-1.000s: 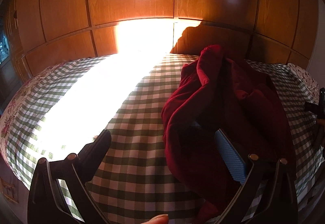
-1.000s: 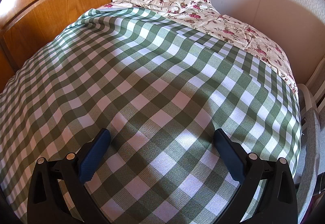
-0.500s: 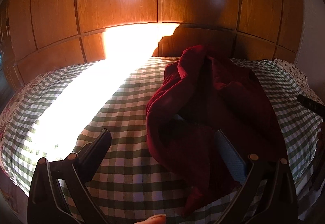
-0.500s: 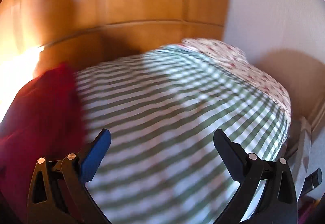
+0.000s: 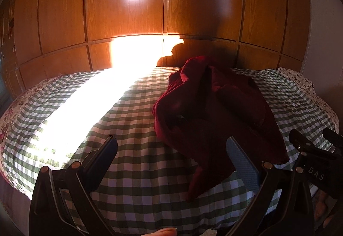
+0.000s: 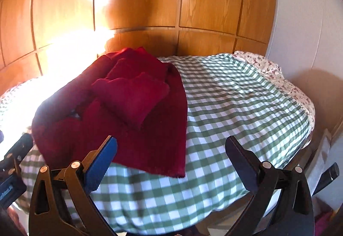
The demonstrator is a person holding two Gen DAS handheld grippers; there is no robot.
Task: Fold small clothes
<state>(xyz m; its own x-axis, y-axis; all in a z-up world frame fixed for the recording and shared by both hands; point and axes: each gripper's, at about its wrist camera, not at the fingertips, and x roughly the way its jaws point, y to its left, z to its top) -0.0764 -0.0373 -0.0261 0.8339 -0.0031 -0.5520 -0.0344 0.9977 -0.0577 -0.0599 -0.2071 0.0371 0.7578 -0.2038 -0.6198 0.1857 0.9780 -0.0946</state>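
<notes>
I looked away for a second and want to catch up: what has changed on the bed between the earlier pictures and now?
The right gripper swung left, from bare checked cover to facing the red garment. The left gripper drew back slightly, so more of the bed shows. Nothing was gripped or released: both sets of jaws stay open, and the garment lies crumpled where it was.

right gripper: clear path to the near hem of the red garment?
Probably yes. The right gripper is open, and the red garment has its hem lying flat on the checked bedspread ahead-left, nothing between.
</notes>
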